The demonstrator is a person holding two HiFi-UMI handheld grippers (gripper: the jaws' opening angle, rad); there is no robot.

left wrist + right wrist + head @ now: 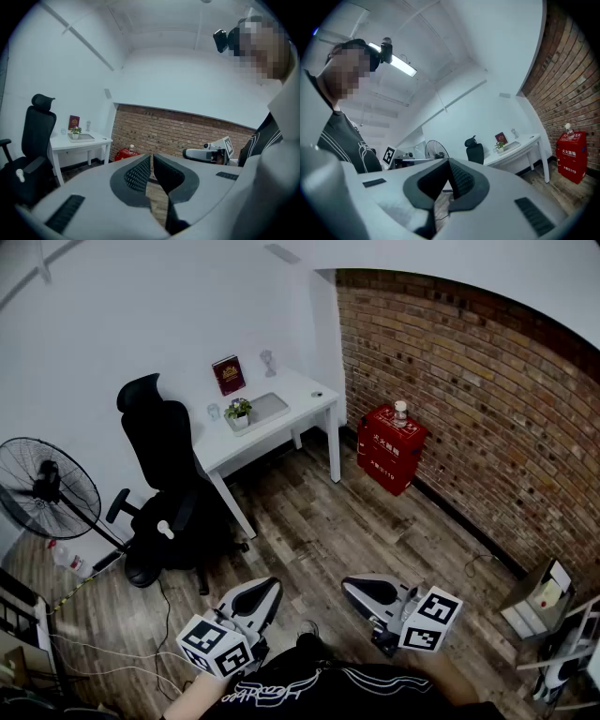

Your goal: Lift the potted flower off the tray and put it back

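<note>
**Far Flower, Clenched Fingers**

The potted flower (239, 412) sits on the tray's (274, 407) left end, on the white surface (305, 390), well away at your 11 o'clock. The left gripper (270, 584) and right gripper (349, 584) both have their fingers clenched on nothing. Arrive like that and you'll likely tip it.

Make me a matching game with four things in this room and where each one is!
Things:
1. potted flower
2. chair
3. red box
4. fan

Places:
A. against the brick wall
B. on top of the white desk
C. on the floor right beside the desk
D. at the far left of the head view, past the chair

Pairs: 1-B, 2-C, 3-A, 4-D
</note>
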